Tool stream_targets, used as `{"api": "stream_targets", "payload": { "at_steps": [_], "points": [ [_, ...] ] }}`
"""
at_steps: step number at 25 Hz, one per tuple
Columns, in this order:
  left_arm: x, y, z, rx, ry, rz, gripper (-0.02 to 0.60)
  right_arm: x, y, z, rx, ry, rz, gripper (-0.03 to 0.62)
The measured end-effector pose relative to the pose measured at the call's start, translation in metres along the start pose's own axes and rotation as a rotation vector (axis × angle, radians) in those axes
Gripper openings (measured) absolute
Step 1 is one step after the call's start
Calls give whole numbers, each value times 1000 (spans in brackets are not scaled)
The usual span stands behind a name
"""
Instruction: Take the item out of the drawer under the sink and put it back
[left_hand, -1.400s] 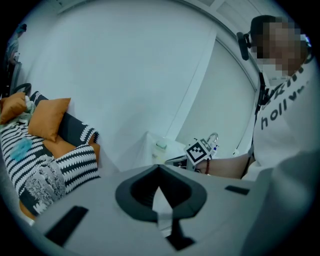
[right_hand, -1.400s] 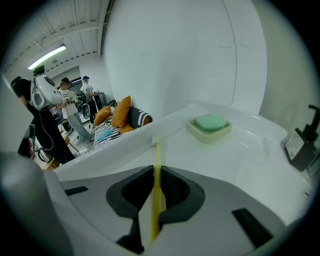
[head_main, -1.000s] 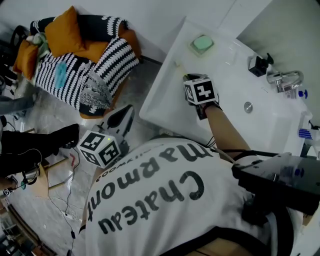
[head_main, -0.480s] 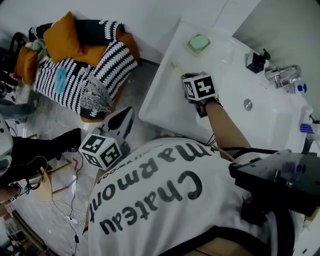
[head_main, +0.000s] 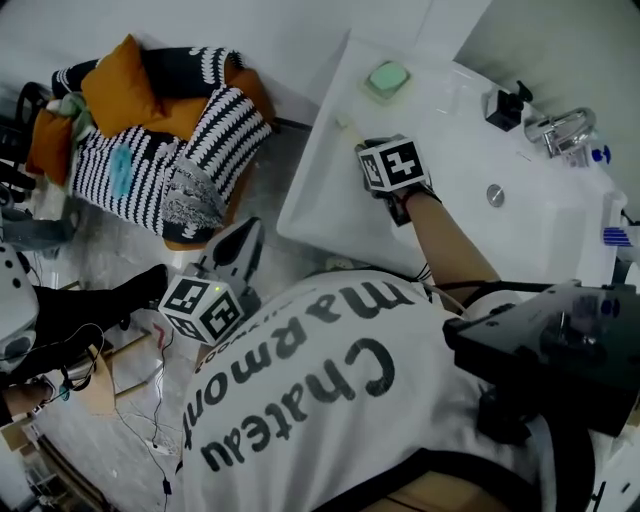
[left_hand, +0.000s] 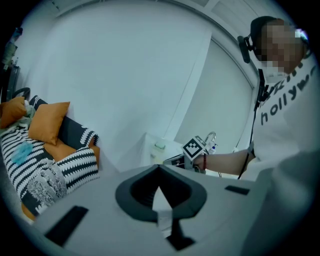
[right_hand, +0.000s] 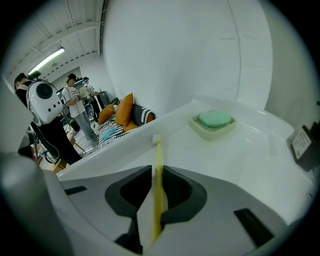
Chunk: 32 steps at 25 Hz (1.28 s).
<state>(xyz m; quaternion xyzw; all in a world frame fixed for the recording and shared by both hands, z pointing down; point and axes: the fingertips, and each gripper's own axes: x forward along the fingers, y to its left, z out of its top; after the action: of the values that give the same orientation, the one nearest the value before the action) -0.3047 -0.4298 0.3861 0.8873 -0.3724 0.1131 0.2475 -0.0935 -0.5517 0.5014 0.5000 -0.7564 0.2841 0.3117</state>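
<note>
A thin yellow stick with a white tip (right_hand: 158, 190) lies between the jaws of my right gripper (right_hand: 157, 167), its far end over the white sink's (head_main: 320, 200) left rim. The jaws are opening, and a slim gap shows between the left pad and the stick. In the head view the right gripper (head_main: 362, 140) hovers over that rim, with the stick (head_main: 346, 124) poking out ahead of it. My left gripper (head_main: 250, 228) hangs off to the left, above the floor, shut and empty (left_hand: 159, 166). No drawer is in view.
A green soap in a pale dish (head_main: 387, 78) sits at the sink's far corner. A black holder (head_main: 503, 105) and a chrome tap (head_main: 562, 135) stand to the right. A striped sofa with orange cushions (head_main: 150, 130) is at left. People stand further back (right_hand: 75, 107).
My right gripper has slid a little up and to the left along the sink towards the soap dish. The left gripper has hardly moved.
</note>
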Motion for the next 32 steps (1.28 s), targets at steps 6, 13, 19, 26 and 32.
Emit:
{"api": "stream_targets", "payload": {
  "at_steps": [6, 13, 19, 26, 32],
  "points": [
    [-9, 0, -2, 1, -11, 11, 8, -1, 6, -1, -5, -9, 6, 105],
    [-18, 0, -5, -1, -20, 25, 8, 0, 10, -1, -109, -2, -44, 127],
    [-26, -3, -10, -3, -23, 31, 8, -3, 3, 0, -135, -7, -82, 163],
    [-41, -7, -15, 1, -25, 17, 8, -40, 10, 20, -2, -181, -76, 85],
    [-57, -21, -22, 28, -11, -44, 8, -91, 45, 23, 49, -319, -39, 24]
  ]
}}
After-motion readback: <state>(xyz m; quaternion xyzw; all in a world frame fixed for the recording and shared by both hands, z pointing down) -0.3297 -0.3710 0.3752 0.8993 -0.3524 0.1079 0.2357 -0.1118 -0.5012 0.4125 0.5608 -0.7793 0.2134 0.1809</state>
